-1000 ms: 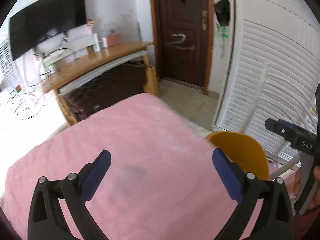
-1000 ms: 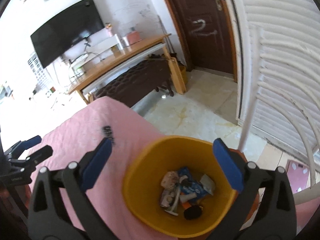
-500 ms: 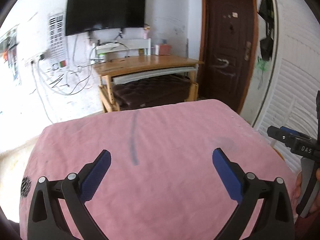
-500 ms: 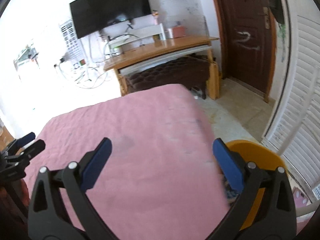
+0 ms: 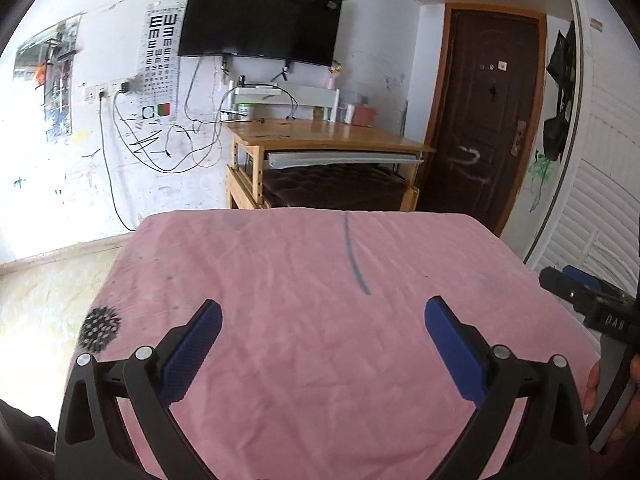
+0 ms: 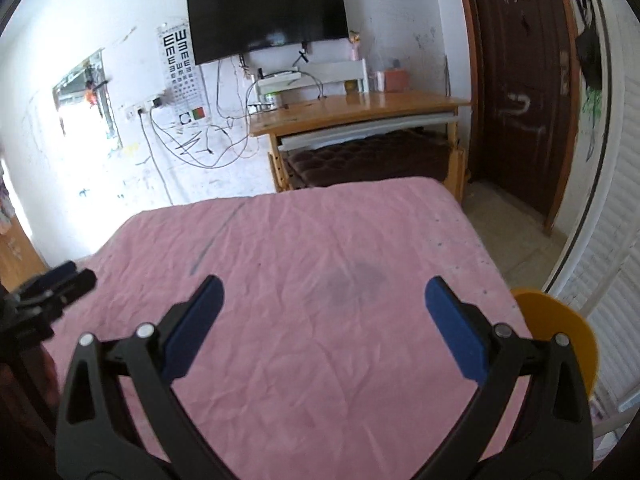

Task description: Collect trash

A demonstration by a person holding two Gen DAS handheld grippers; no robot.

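Pink cloth (image 6: pixel 320 288) now fills both views, yellow bin (image 6: pixel 556 328) shifted aside.

Bin (image 6: pixel 560 332) right of the cloth-covered table (image 6: pixel 320 280); desk (image 6: pixel 360 112) behind.

Pink cloth (image 5: pixel 320 320), desk (image 5: pixel 328 140), television (image 5: pixel 260 20).

Bright daylight, blown-out glare at left, fisheye-curved edges, dark corners.
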